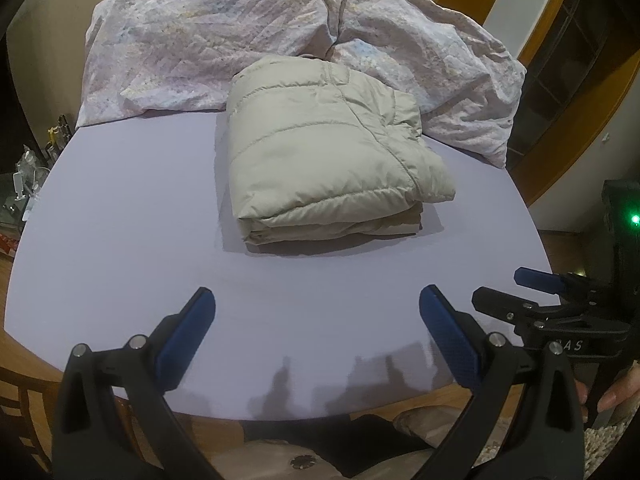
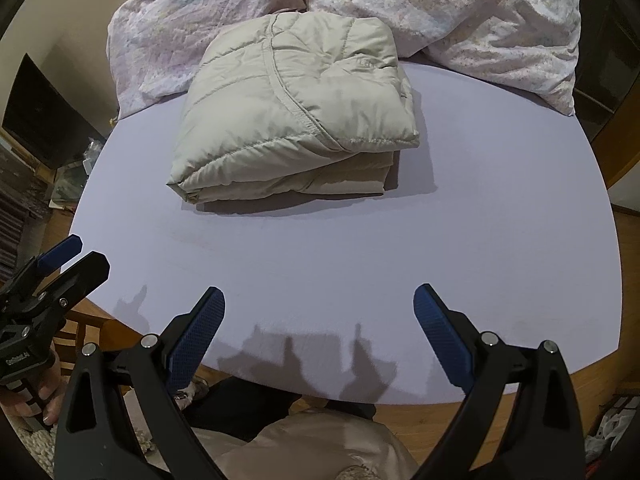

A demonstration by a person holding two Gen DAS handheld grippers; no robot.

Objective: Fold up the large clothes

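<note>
The beige quilted jacket (image 1: 332, 152) is seen folded into a compact stack at frame centre on the lilac table (image 1: 120, 240), below a crumpled floral sheet (image 1: 208, 40) (perhaps awaiting folding). The left gripper (image 1: 316, 308) and right gripper (image 2: 318, 306) are held wide and empty at the lower edge, presumably withdrawn because this garment looks finished.

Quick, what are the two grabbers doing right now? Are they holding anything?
Left gripper: open, holding nothing, above the near edge of the table.
Right gripper: open, holding nothing. The folded jacket lies untouched.
</note>
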